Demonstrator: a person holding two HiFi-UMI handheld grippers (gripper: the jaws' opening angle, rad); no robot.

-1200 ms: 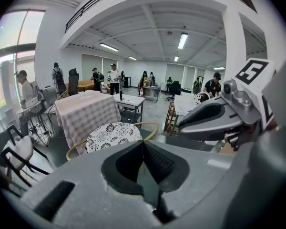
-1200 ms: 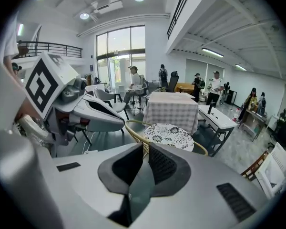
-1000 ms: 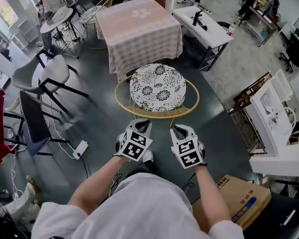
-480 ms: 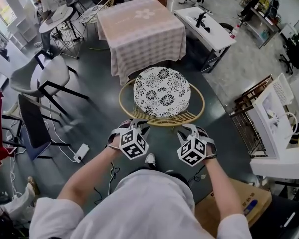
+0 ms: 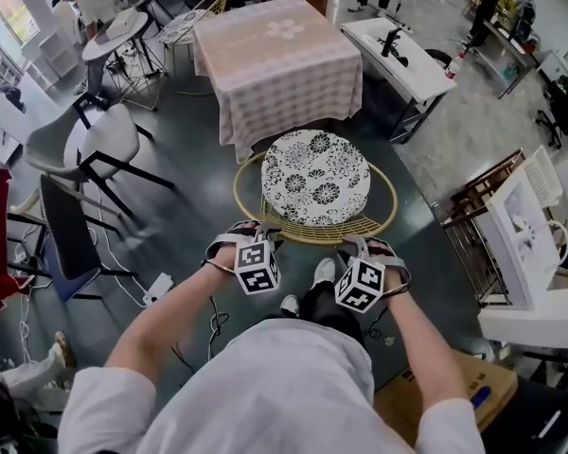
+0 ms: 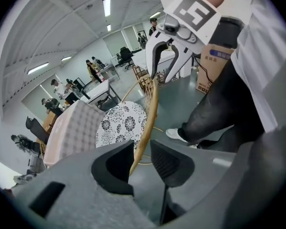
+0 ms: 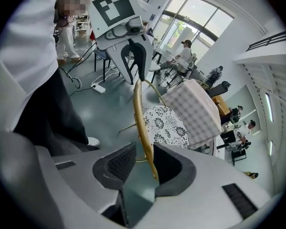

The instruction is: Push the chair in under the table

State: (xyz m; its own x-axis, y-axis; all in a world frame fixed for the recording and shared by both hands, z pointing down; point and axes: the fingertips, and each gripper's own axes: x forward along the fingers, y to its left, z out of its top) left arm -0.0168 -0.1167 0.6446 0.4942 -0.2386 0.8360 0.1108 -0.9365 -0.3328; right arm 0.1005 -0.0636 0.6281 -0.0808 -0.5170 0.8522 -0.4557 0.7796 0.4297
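Observation:
The chair has a gold wire frame (image 5: 308, 235) and a round floral cushion (image 5: 315, 177). It stands just in front of the table with the pink checked cloth (image 5: 276, 64). My left gripper (image 5: 247, 234) is at the left of the chair's back rim and my right gripper (image 5: 370, 249) at the right of it. In the left gripper view the gold rim (image 6: 150, 109) runs between the jaws of my left gripper (image 6: 142, 151), with a gap beside it. In the right gripper view the rim (image 7: 142, 128) passes between the jaws of my right gripper (image 7: 144, 159). Both pairs of jaws have just been opening.
Grey chairs (image 5: 85, 145) and a dark chair stand at the left, with a power strip (image 5: 156, 288) and cables on the floor. A white table (image 5: 402, 50) is behind at the right, a wire rack (image 5: 473, 216) to the right, and a cardboard box (image 5: 454, 395) near my right side. People stand far off.
Both grippers have come down and forward to the chair's back rim and rolled. Their jaws, shut before, now stand apart around the rim.

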